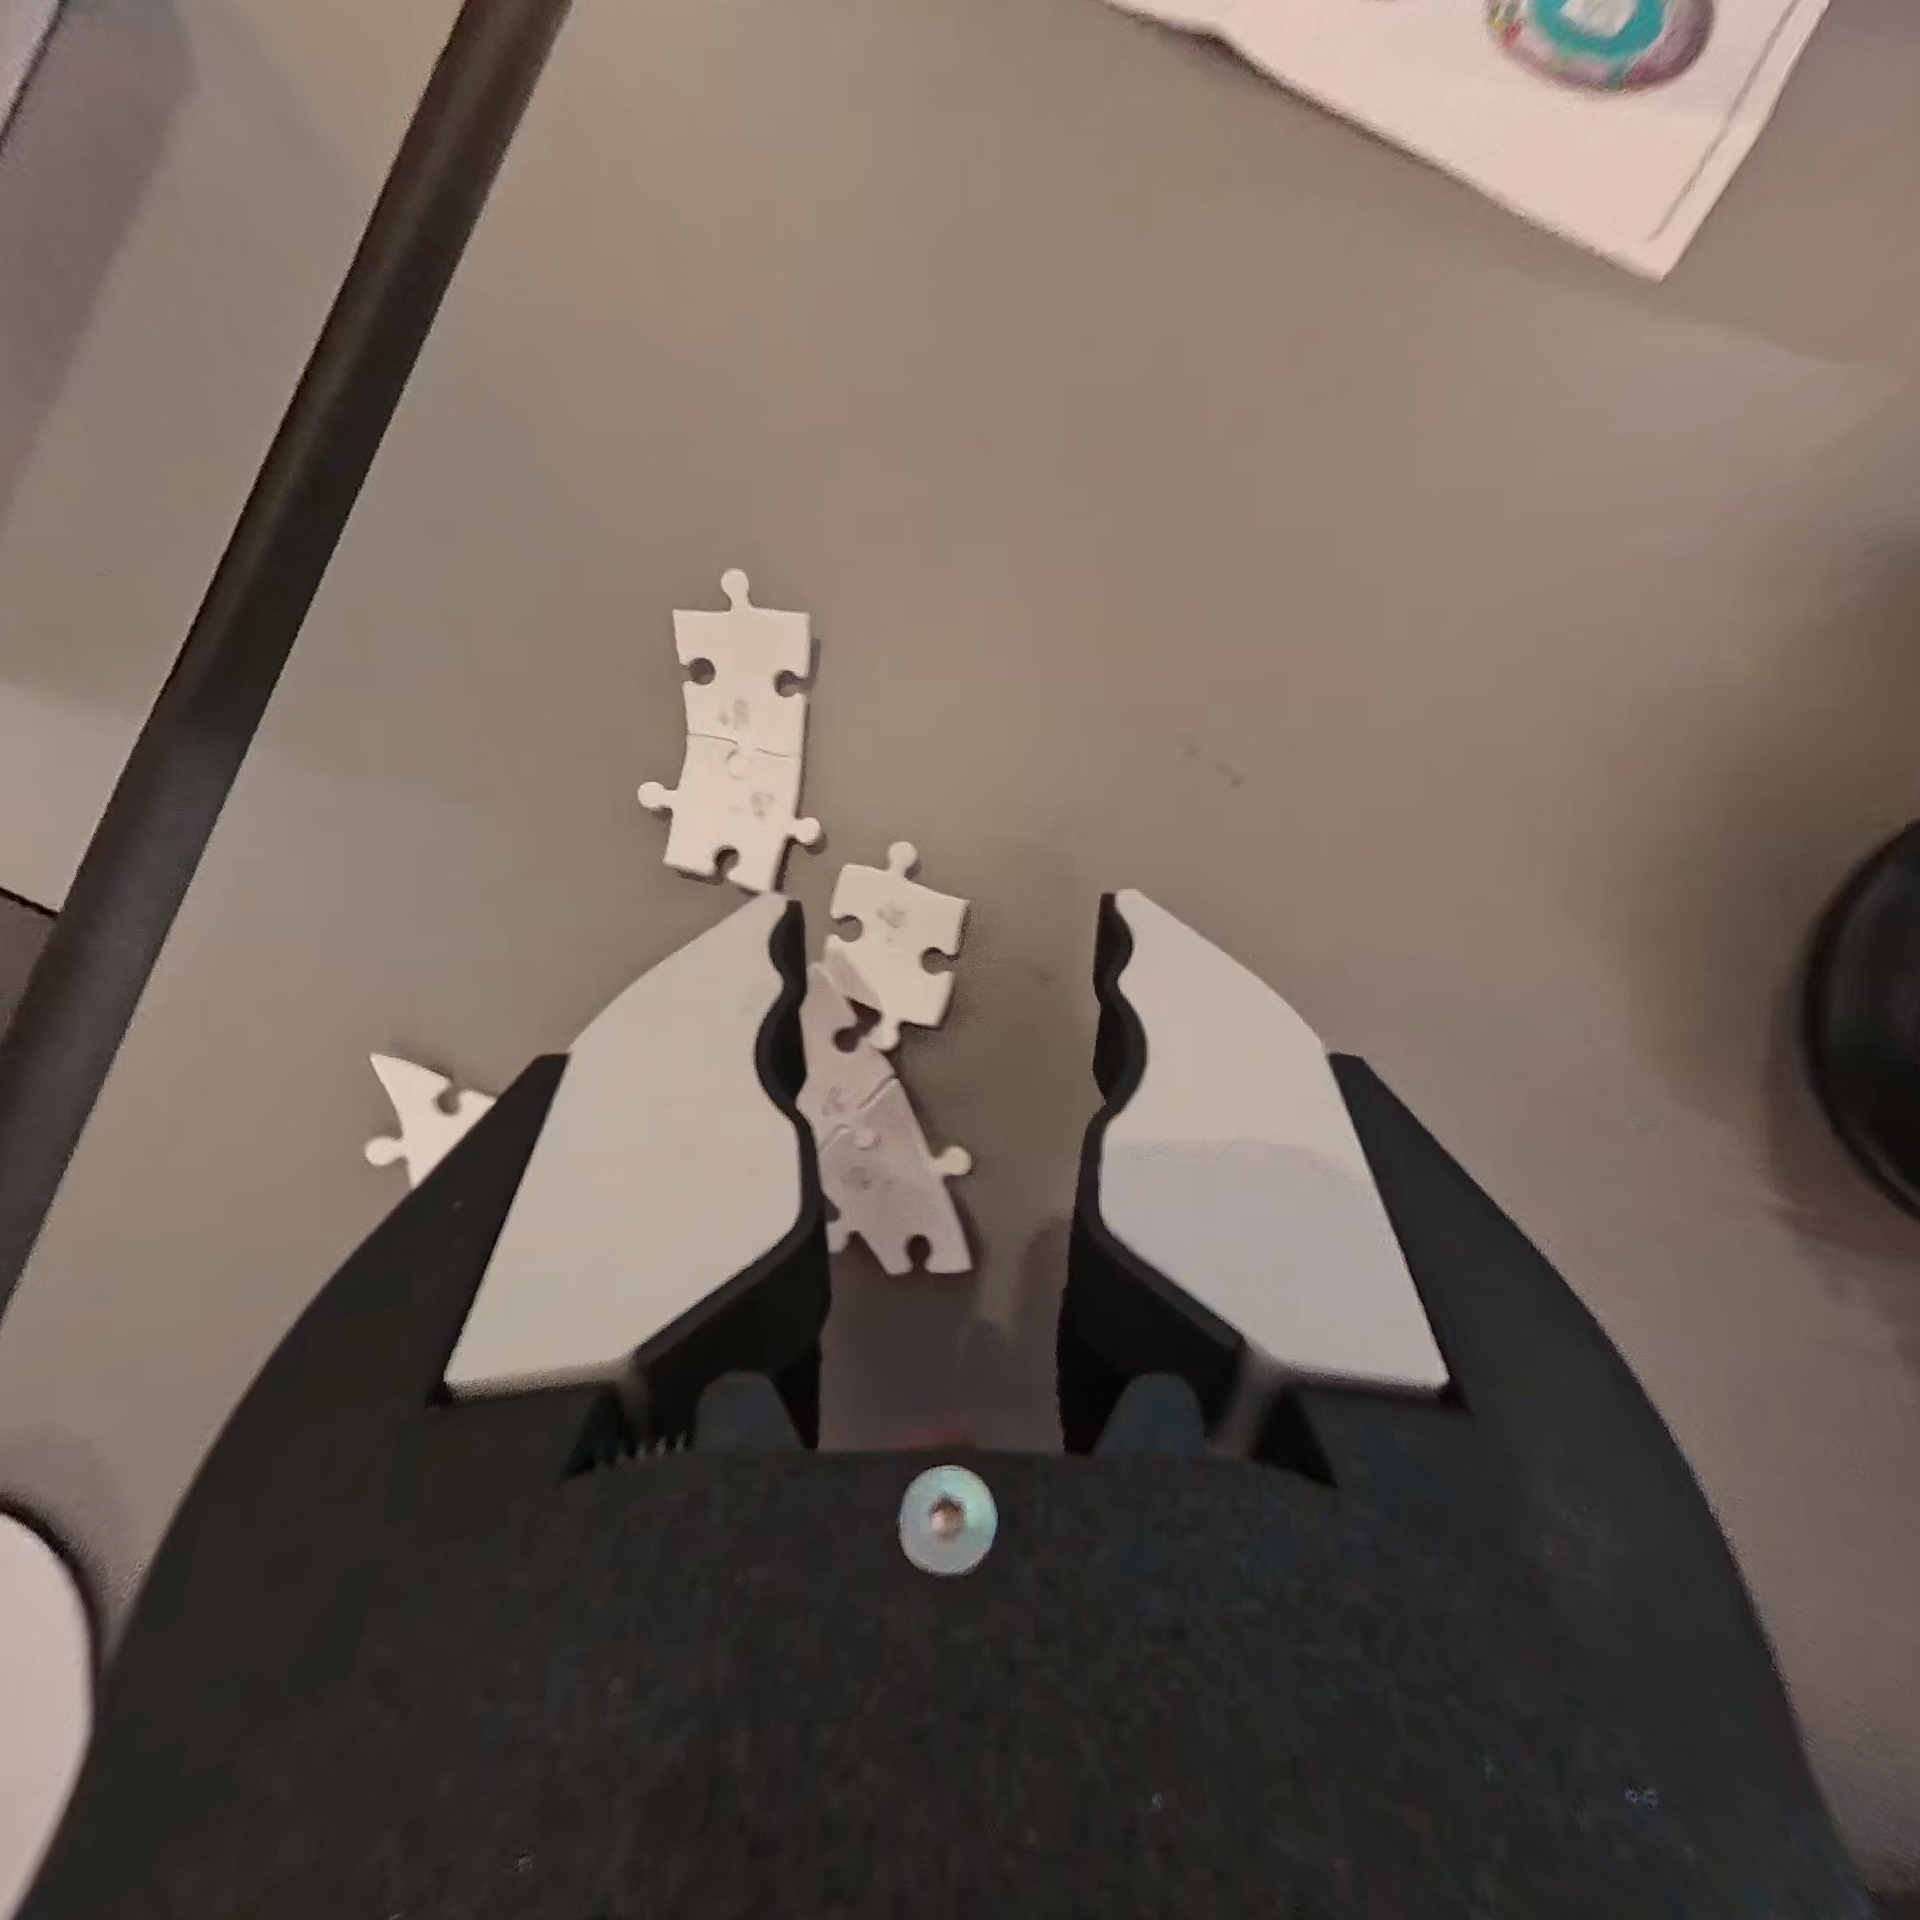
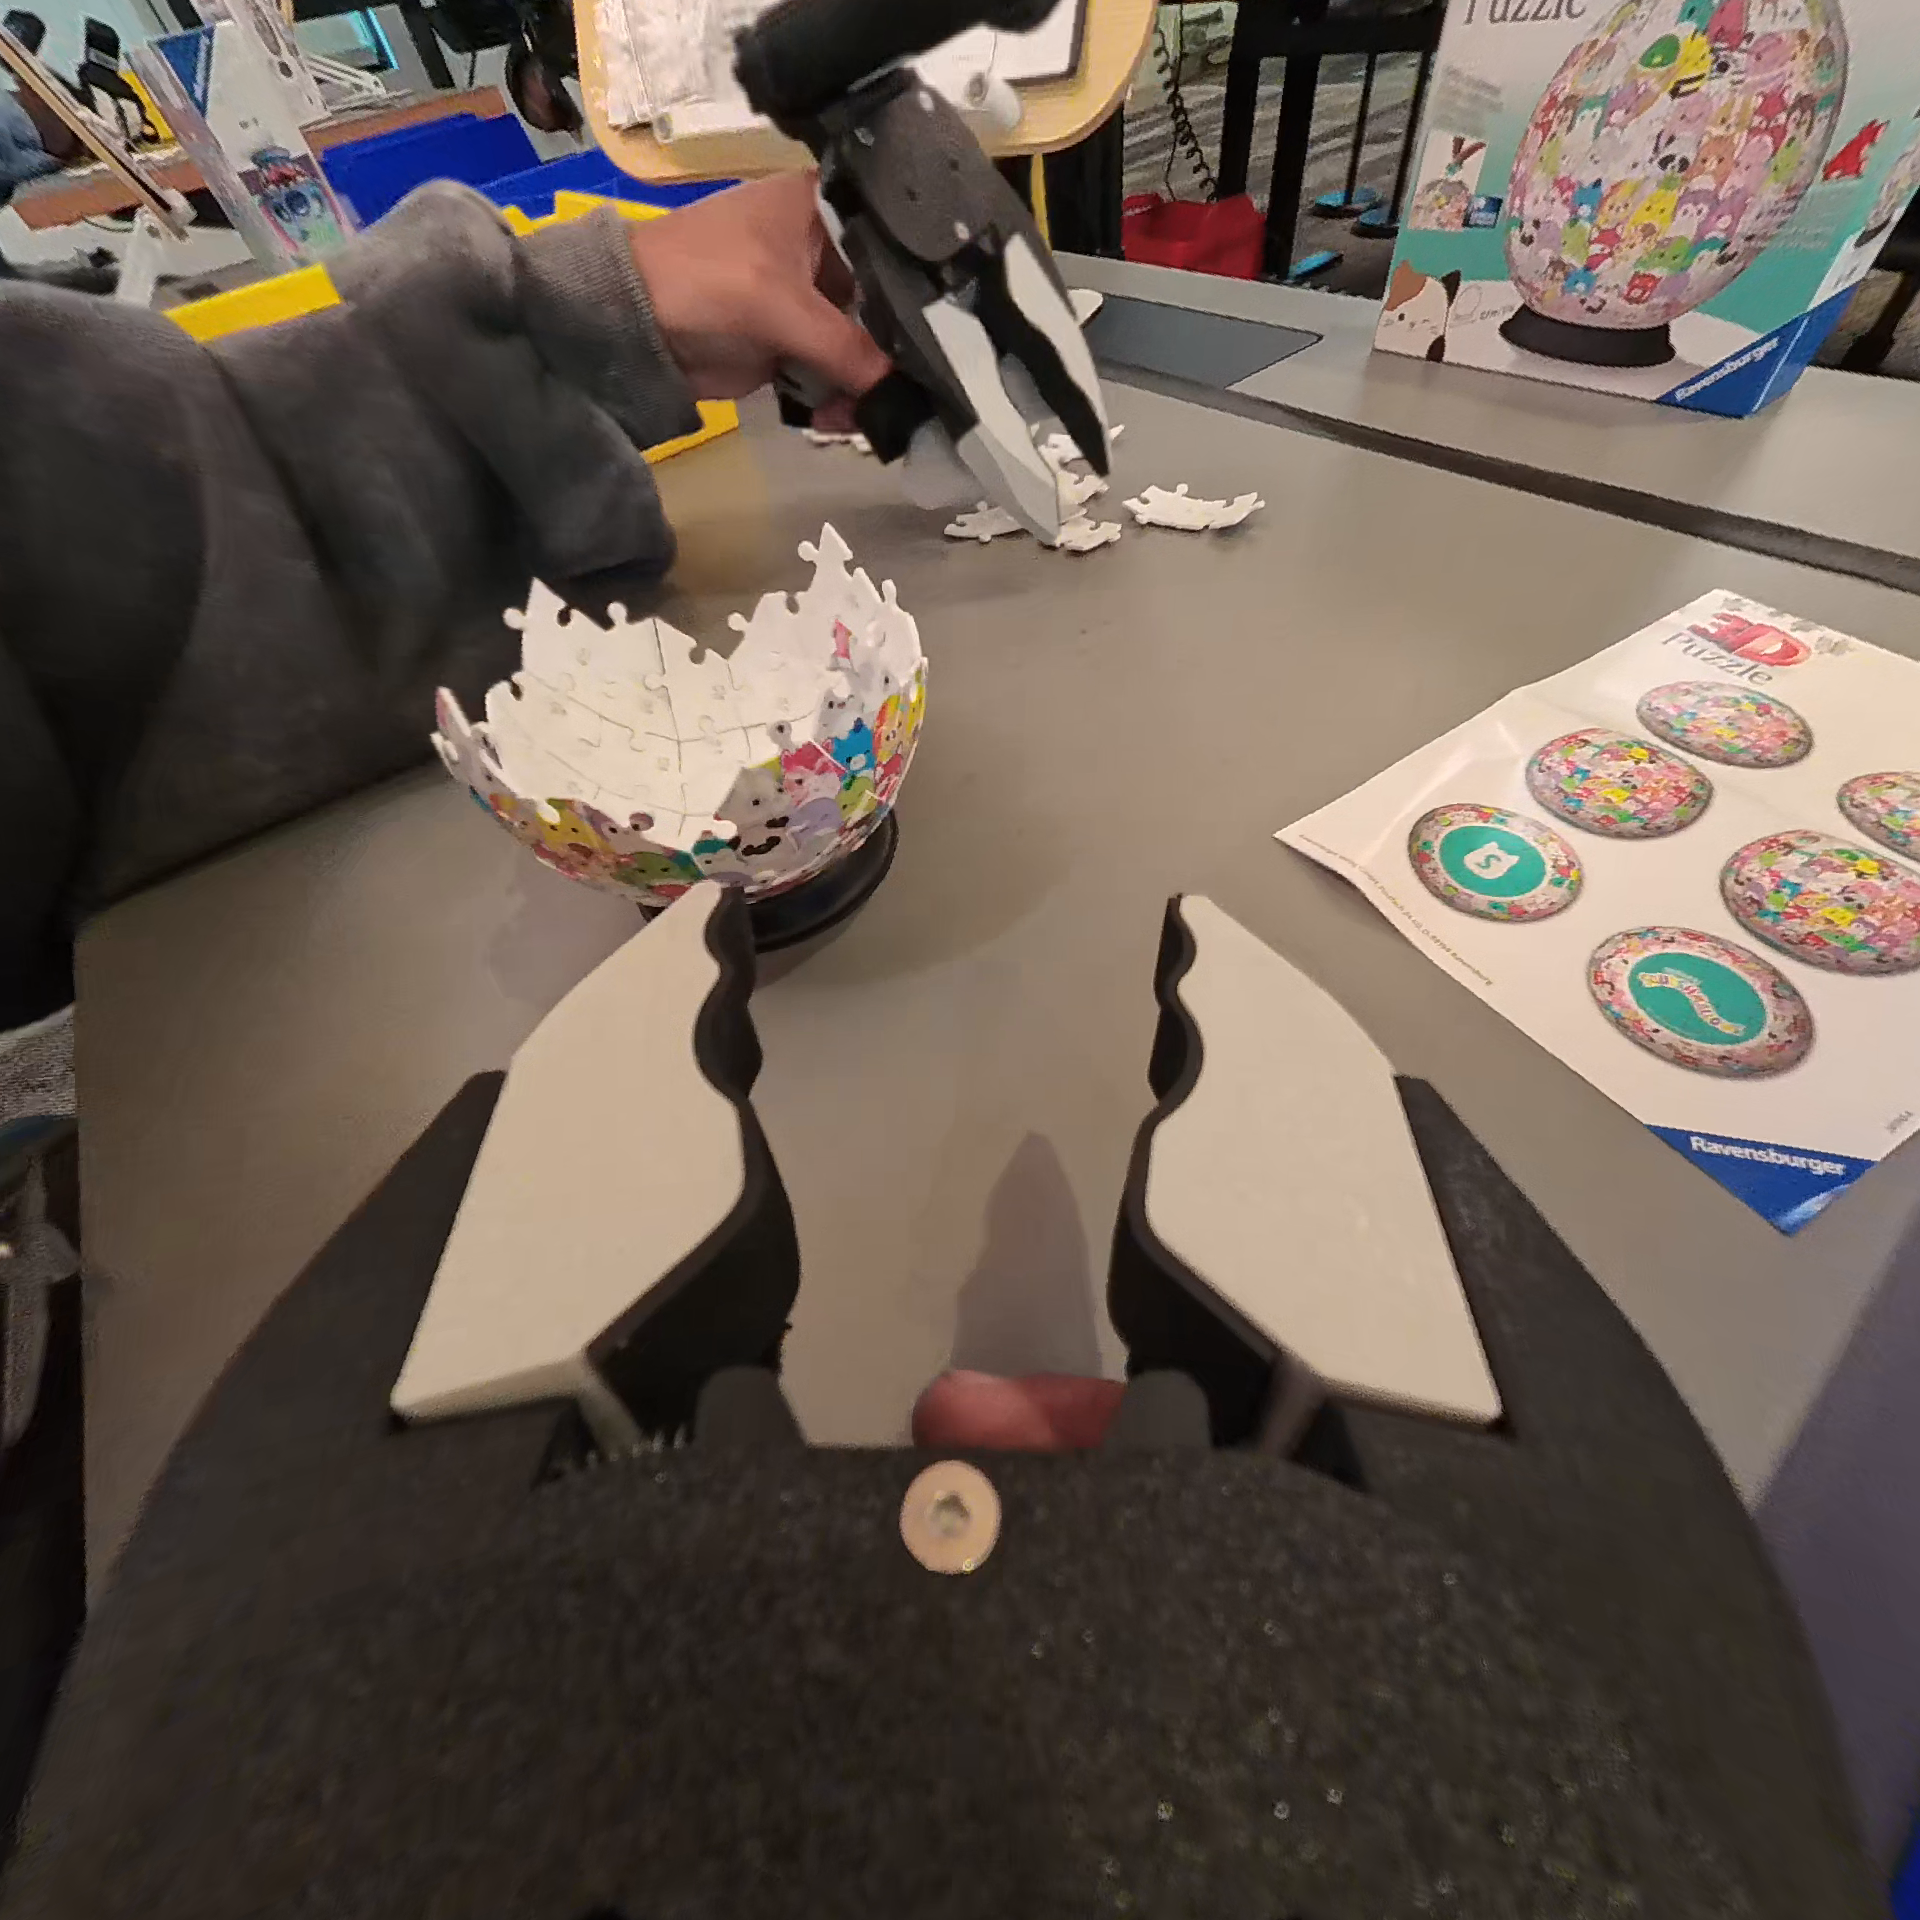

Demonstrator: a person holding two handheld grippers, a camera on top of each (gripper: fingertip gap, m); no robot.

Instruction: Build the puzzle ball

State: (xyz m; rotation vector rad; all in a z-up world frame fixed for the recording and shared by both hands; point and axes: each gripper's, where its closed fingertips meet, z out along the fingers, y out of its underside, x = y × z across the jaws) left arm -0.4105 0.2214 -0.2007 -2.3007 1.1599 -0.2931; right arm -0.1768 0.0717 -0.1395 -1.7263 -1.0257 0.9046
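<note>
The half-built puzzle ball (image 2: pixel 686 748), white inside and colourful outside, sits as an open bowl on a black ring stand (image 2: pixel 831 894) on the grey table. White loose puzzle pieces lie face down beyond it. My left gripper (image 1: pixel 945 914) is open and points down over them; a single piece (image 1: pixel 899 940) and a joined strip (image 1: pixel 883 1143) lie between its fingers, and a joined pair (image 1: pixel 738 748) lies just ahead. The left gripper also shows in the right wrist view (image 2: pixel 1081 488). My right gripper (image 2: pixel 945 914) is open and empty, just right of the ball's stand.
An instruction sheet (image 2: pixel 1662 873) lies at the right, also at the top right in the left wrist view (image 1: pixel 1507 104). The puzzle box (image 2: pixel 1642 187) stands at the back right. A black seam (image 1: pixel 281 520) crosses the table left of the pieces. A grey sleeve (image 2: pixel 312 520) reaches across the left. The gap from one gripper's tips to the other's is roughly 30 centimetres.
</note>
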